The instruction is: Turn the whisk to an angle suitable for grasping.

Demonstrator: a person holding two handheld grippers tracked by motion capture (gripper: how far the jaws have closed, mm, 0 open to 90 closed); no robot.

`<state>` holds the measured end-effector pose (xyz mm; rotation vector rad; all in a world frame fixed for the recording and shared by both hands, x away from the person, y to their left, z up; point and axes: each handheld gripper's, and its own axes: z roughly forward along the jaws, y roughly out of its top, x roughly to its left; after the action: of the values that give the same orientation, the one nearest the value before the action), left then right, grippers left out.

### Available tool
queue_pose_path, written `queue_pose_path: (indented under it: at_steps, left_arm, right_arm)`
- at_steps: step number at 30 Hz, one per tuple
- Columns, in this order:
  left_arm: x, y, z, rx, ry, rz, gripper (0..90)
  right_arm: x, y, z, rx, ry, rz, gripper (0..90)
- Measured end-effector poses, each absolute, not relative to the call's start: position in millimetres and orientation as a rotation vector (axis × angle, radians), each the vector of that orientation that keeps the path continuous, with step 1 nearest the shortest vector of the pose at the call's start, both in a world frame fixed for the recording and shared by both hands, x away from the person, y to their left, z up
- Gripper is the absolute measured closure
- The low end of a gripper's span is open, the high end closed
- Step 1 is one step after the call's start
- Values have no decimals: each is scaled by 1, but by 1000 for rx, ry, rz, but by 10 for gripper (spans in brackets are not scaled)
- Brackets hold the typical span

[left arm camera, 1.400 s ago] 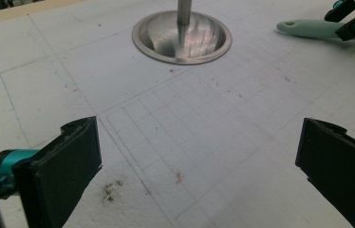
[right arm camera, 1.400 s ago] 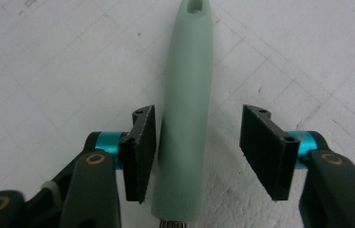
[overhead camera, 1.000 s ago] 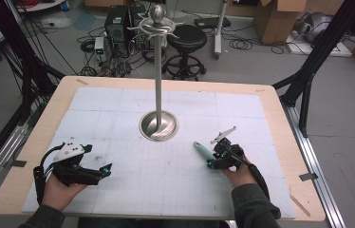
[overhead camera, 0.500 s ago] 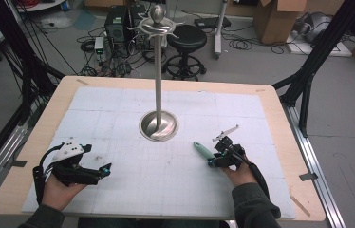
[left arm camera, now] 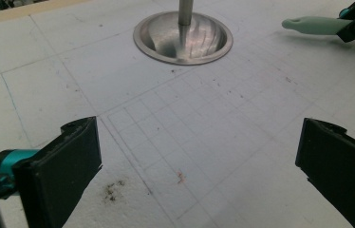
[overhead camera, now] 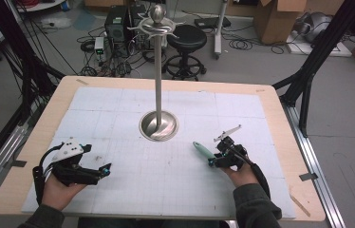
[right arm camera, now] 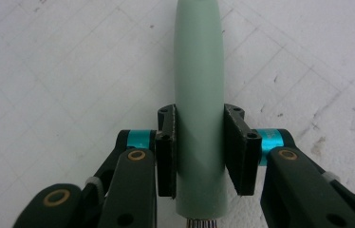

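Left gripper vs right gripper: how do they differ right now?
The left gripper has its jaws wide apart with nothing between them; the right gripper is clamped on the green handle. In the high view the left sits at the table's near-left, the right near-right. A hand holds each.

High view overhead facing forward, tool views close, low, sharing stand base [overhead camera: 158,126].
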<state>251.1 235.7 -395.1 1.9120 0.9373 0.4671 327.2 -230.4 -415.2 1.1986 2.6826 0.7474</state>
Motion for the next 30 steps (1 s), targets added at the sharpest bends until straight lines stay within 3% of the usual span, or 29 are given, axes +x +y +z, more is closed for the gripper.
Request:
queue_pose_path:
  at_steps: [30]
  left_arm:
    - [252, 236, -396, 1909, 937, 470, 17]
  right_arm:
    - [310, -249, -365, 1073, 2539, 1050, 692]
